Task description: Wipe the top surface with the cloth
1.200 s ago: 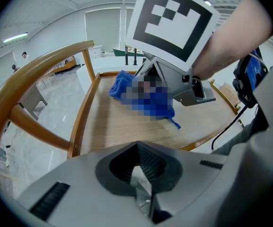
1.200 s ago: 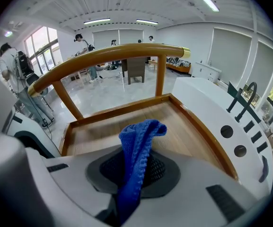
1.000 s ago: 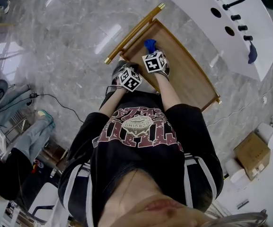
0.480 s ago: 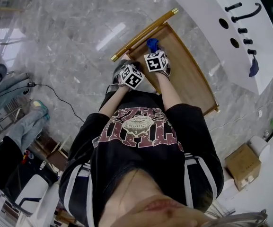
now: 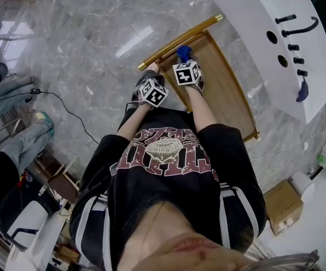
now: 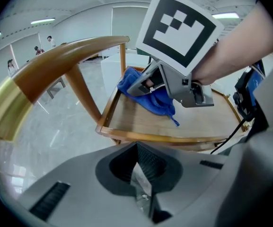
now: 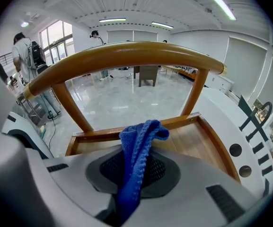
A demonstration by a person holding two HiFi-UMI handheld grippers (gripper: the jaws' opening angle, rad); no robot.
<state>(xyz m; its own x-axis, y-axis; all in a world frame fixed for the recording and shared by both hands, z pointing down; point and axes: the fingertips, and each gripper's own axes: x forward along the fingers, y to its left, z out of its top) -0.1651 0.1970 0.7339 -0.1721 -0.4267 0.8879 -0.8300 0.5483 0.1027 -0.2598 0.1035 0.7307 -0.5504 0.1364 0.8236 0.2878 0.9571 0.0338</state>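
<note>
Right gripper jaws pinch the blue cloth at a fold. It looks soft, light and floppy, and likely bunches on the wooden top. Left gripper jaws are together, empty.

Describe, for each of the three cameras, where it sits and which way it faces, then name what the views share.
Head view: on the person's head, facing steeply down onto the wooden trolley top; torso and forearms show.
Left gripper view: on the left claw, jaws shut and empty, facing across the top at the right claw gripping the blue cloth.
Right gripper view: on the right claw, facing the curved handle; its jaws clamp the cloth.
Shared: cloth and trolley top.
</note>
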